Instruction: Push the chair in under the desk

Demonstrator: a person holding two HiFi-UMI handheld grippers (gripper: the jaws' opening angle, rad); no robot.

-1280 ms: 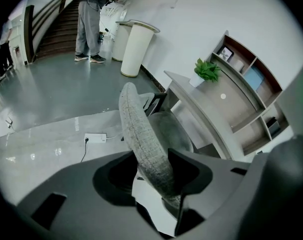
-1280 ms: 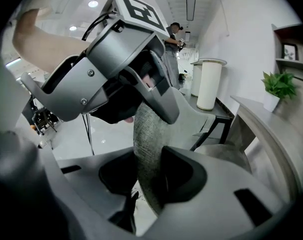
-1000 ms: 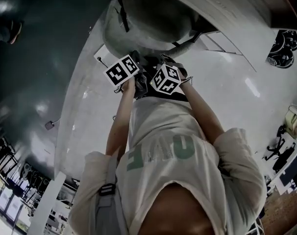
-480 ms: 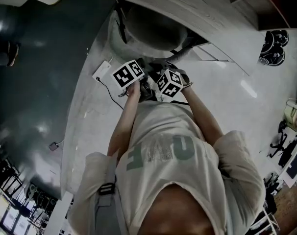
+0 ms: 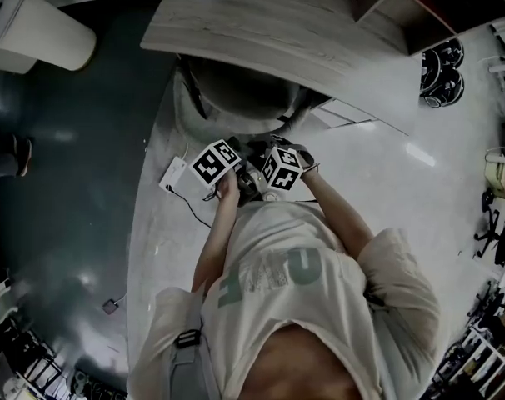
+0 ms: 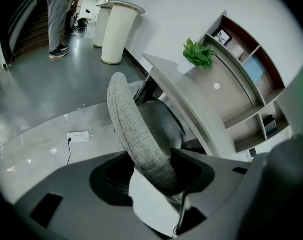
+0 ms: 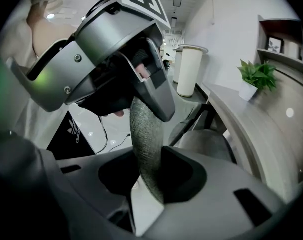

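The grey fabric chair (image 5: 236,98) stands with its seat (image 6: 161,121) tucked beneath the curved wooden desk (image 5: 277,23). Both grippers sit side by side at the top rim of the backrest (image 6: 136,134). My left gripper (image 6: 151,179) has the rim between its jaws; they are opening, with a gap on the left side. My right gripper (image 7: 146,184) is shut on the same rim (image 7: 146,149), just right of the left gripper (image 7: 141,101). From the head view the left gripper (image 5: 227,152) and right gripper (image 5: 279,155) are partly hidden by their marker cubes.
A potted plant (image 6: 197,54) stands on the desk below wall shelves (image 6: 251,74). A white power strip (image 6: 77,136) with a cable lies on the floor left of the chair. A white column (image 6: 116,31) and a standing person (image 6: 56,14) are farther off.
In the head view the desk top has come further into sight over the chair. The chair and both grippers now appear lower in the picture, close to the desk edge.
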